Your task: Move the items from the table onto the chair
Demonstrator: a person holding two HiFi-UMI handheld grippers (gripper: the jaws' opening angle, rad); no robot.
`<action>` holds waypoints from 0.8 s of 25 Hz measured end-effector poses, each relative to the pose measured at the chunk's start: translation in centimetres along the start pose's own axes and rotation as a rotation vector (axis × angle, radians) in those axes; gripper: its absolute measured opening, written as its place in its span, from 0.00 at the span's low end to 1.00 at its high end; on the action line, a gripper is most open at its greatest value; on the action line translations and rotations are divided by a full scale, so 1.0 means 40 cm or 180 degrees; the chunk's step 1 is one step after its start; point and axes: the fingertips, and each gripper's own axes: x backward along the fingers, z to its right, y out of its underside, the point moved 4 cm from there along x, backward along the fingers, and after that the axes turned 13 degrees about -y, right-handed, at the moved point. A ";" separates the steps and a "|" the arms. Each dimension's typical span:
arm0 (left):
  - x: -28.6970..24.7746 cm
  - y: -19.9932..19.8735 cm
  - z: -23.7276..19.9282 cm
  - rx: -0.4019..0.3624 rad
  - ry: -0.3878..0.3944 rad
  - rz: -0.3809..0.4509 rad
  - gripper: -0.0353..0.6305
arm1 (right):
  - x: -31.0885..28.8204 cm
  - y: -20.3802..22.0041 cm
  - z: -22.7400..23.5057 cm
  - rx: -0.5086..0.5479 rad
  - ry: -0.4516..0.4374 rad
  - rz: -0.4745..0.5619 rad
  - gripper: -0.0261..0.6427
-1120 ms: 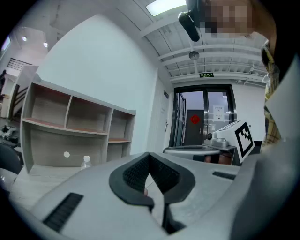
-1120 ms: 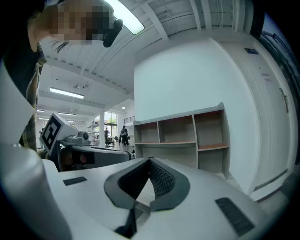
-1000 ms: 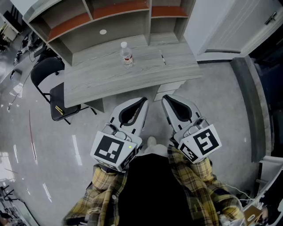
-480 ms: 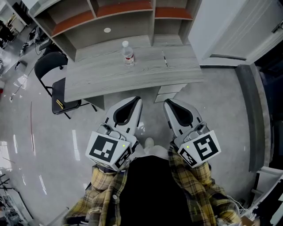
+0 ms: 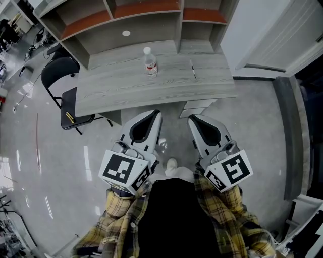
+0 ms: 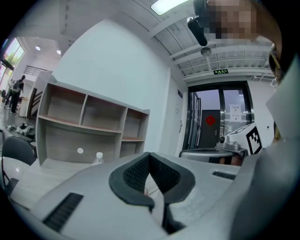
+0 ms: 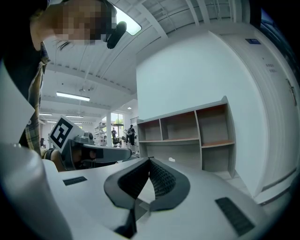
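A clear water bottle [image 5: 150, 61] with a white cap stands upright on the grey wooden table [image 5: 116, 90]; the left gripper view shows the bottle [image 6: 98, 158] too. To its right a thin pen [image 5: 193, 69] lies on the tabletop. A black folding chair [image 5: 66, 98] stands at the table's left end, with a small yellow item [image 5: 69, 117] on its seat. My left gripper [image 5: 157, 114] [image 6: 149, 154] and right gripper [image 5: 191, 119] [image 7: 150, 160] hang side by side over the floor, just short of the table's near edge. Both are shut and hold nothing.
A shelf unit [image 5: 146, 15] with open compartments rises along the table's far side, and a small white disc [image 5: 126, 33] lies in front of it. White doors [image 5: 282, 35] stand at the right. Glossy grey floor [image 5: 60, 166] spreads to the left.
The head view has shifted slightly, so the table and chair sit a bit further right in the picture. Both grippers stay shut and in nearly the same place.
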 end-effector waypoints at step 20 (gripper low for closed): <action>-0.309 -0.118 -0.487 -0.0075 0.0441 -0.0114 0.06 | -0.522 -0.027 0.179 -0.0172 0.0509 -0.0051 0.07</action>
